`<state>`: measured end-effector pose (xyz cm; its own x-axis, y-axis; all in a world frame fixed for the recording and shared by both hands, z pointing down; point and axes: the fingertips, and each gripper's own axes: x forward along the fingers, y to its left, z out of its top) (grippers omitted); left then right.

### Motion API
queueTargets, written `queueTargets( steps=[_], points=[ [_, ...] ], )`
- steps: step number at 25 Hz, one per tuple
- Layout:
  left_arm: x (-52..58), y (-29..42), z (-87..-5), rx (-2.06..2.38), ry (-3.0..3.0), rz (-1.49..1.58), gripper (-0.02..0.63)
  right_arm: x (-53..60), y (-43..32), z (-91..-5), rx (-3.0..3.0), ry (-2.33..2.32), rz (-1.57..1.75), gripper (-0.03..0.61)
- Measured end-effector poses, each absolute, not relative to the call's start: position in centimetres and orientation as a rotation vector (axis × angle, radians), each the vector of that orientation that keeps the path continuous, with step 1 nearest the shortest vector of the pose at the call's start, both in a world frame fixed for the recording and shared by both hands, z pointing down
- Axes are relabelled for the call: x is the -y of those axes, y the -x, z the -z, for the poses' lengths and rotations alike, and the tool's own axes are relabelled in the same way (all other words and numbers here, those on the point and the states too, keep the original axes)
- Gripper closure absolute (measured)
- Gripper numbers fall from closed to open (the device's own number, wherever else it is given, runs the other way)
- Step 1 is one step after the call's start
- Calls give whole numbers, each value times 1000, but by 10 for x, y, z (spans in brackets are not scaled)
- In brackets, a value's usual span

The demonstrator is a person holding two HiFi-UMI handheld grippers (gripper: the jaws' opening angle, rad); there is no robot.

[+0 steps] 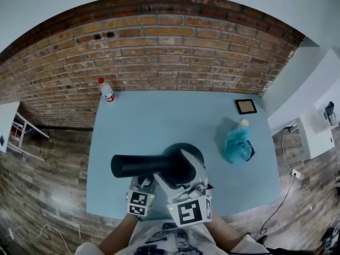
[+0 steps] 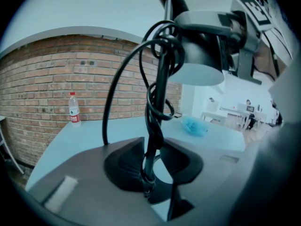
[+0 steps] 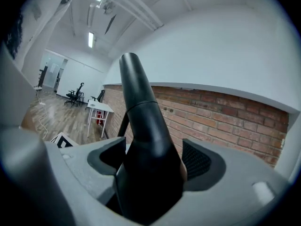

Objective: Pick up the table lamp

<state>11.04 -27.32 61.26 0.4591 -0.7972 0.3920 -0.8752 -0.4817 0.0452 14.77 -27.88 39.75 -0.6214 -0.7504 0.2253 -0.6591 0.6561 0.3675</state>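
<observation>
A black table lamp (image 1: 143,165) stands near the front edge of the blue table (image 1: 149,121). Its round base (image 1: 183,149) rests on the tabletop and its tube-shaped head points left. My left gripper (image 2: 151,166) is shut on the thin stem (image 2: 157,102), which has a black cable looped around it. In the head view the left gripper (image 1: 144,185) sits mostly under the lamp head. My right gripper (image 3: 153,164) stands wide open around the back of the lamp head (image 3: 141,126), which fills most of the gap. The right gripper (image 1: 188,169) also shows from above.
A water bottle (image 1: 107,90) stands at the table's far left corner by the brick wall. A blue plastic bag (image 1: 237,145) lies to the right, and a small framed square (image 1: 246,106) sits at the far right. A white side table (image 1: 8,124) is on the left.
</observation>
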Motion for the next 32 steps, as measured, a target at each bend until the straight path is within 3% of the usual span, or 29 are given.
queueTargets(
  steps=[32],
  points=[
    [272, -116, -609, 1498, -2534, -467, 568, 269, -144, -397, 2493, -1100, 384, 238]
  ],
)
